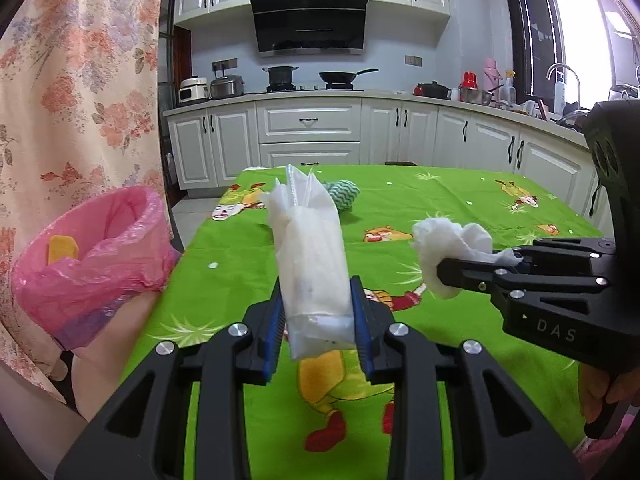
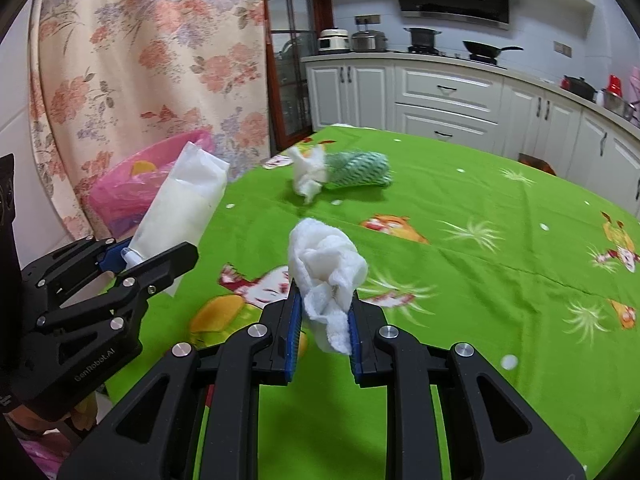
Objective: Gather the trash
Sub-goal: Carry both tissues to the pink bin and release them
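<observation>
Both loads picked up, I'm on the carry-to-bin step. My left gripper (image 1: pixel 318 312) is clamped on a white tissue packet (image 1: pixel 310 248), upright between the pads. My right gripper (image 2: pixel 322 322) is clenched on a crumpled tissue (image 2: pixel 326 264). Both are held above the green tablecloth (image 1: pixel 460 208). The pink-lined bin (image 1: pixel 100 252) sits off the table's left edge. Next I'd bring each load over the bin's mouth before letting go. Another tissue wad (image 2: pixel 308 174) and a green cloth (image 2: pixel 360 170) are left on the table.

Two black tongs with blue pads are counted, left (image 1: pixel 318 312) and right (image 2: pixel 323 320). Two crumpled white tissues (image 2: pixel 326 276) (image 2: pixel 308 172), one white plastic packet (image 1: pixel 310 248), one green-striped cloth (image 2: pixel 360 170) and one pink-lined bin (image 1: pixel 92 256) are seen.
</observation>
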Action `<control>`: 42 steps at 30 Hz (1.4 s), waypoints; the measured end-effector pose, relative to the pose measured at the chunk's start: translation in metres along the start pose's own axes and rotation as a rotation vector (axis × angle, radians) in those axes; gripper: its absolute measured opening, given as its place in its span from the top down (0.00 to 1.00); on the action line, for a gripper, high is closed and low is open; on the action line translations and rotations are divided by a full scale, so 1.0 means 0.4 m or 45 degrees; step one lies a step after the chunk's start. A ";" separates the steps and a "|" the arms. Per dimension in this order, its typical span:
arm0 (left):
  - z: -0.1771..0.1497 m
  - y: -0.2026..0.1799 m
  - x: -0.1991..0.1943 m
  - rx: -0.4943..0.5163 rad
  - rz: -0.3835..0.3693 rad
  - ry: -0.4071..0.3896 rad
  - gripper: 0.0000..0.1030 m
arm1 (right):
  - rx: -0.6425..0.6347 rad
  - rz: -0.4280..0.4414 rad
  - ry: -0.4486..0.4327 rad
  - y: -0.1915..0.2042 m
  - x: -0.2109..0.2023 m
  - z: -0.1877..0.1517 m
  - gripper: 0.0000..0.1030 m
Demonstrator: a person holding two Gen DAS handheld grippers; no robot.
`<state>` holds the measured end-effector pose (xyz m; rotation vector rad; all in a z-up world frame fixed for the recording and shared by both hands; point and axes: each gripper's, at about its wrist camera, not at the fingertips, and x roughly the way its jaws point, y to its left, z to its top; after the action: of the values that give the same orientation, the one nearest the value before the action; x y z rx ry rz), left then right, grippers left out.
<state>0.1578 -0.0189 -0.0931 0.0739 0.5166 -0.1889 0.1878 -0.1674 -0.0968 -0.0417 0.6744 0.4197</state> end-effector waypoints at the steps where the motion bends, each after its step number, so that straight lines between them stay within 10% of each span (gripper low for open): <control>1: 0.000 0.009 -0.004 -0.003 0.008 -0.006 0.71 | -0.008 0.009 0.000 0.007 0.003 0.005 0.80; 42: 0.165 0.609 -0.045 -0.266 0.412 -0.109 0.66 | -0.265 0.457 -0.089 0.393 0.331 0.418 0.76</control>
<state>0.2228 0.2148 -0.0213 -0.0545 0.4301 0.1781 0.3192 0.0533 -0.0320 -0.1034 0.5674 0.8324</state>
